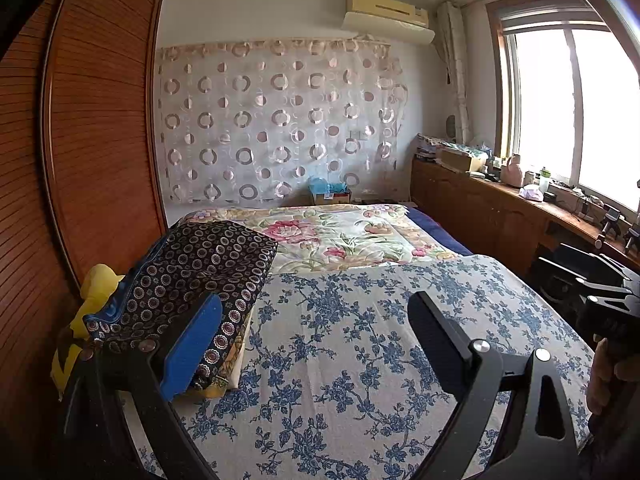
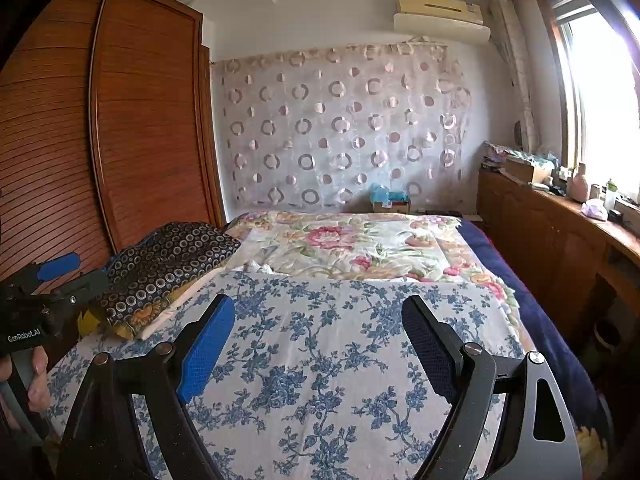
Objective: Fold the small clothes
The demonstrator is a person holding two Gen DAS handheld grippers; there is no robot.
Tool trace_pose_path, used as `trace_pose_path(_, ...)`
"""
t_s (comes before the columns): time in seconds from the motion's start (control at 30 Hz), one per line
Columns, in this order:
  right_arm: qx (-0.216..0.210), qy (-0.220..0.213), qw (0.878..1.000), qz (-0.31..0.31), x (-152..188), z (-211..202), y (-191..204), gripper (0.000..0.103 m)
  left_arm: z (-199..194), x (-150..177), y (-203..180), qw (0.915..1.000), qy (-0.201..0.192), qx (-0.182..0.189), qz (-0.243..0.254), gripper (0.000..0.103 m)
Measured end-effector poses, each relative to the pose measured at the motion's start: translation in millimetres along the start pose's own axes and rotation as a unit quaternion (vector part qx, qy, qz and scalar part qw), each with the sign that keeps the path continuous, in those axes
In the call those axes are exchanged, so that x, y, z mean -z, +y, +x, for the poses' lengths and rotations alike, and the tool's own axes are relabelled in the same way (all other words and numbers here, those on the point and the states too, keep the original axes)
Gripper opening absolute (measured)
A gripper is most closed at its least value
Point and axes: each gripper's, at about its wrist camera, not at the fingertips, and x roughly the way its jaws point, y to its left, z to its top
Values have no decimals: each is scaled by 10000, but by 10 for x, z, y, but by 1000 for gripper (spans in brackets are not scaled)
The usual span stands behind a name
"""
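Both tools, left (image 1: 316,320) and right (image 2: 318,322), spread wide, holding nothing. Folded dark patterned cloth (image 1: 192,276) rests stacked on bed (image 1: 360,360); no loose clothes visible. Stage unclear.

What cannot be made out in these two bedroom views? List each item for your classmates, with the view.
- Near edge of the blue floral sheet: both views, behind the fingers.
- Yellow item: left wrist view, mostly under the dark circle-patterned cushion.
- Windowsill clutter: too small, washed out by glare.
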Motion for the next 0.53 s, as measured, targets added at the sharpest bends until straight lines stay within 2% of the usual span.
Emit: trace_pose_path(0.53, 8, 5, 10000, 14, 4, 1, -5, 87, 7, 12, -1, 10000, -6, -6, 12, 95)
